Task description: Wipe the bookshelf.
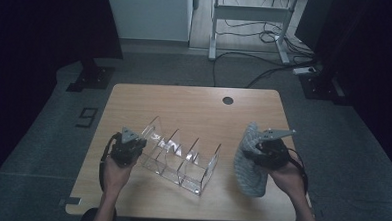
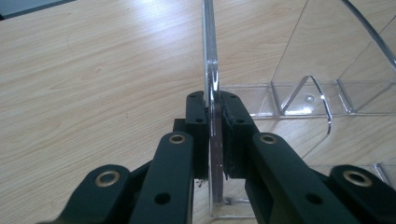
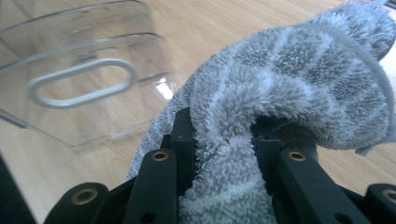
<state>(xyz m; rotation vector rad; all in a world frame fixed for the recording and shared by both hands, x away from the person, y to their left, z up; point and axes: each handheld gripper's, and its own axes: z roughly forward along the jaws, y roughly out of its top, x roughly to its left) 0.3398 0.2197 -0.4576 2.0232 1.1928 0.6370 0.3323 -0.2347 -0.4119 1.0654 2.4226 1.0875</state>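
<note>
Left tongs [image 2: 215,135] clamp the clear divider rack's [image 1: 182,157] end wall; grip hidden under hand from above. Rack runs diagonally mid-worktop [image 1: 194,103]. Right tongs [image 3: 223,140] pinch grey towel [image 1: 249,160], hanging right of rack.

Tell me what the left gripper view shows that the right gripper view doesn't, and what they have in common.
The left gripper view alone: the left gripper shut on an upright clear wall of the acrylic organizer, seen edge-on, with open compartments beyond at right. The right gripper view alone: the right gripper shut on a grey striped towel bunched between its jaws, and an oval handle cutout in one end wall of the organizer. Both share the clear organizer and the light wooden table.
</note>
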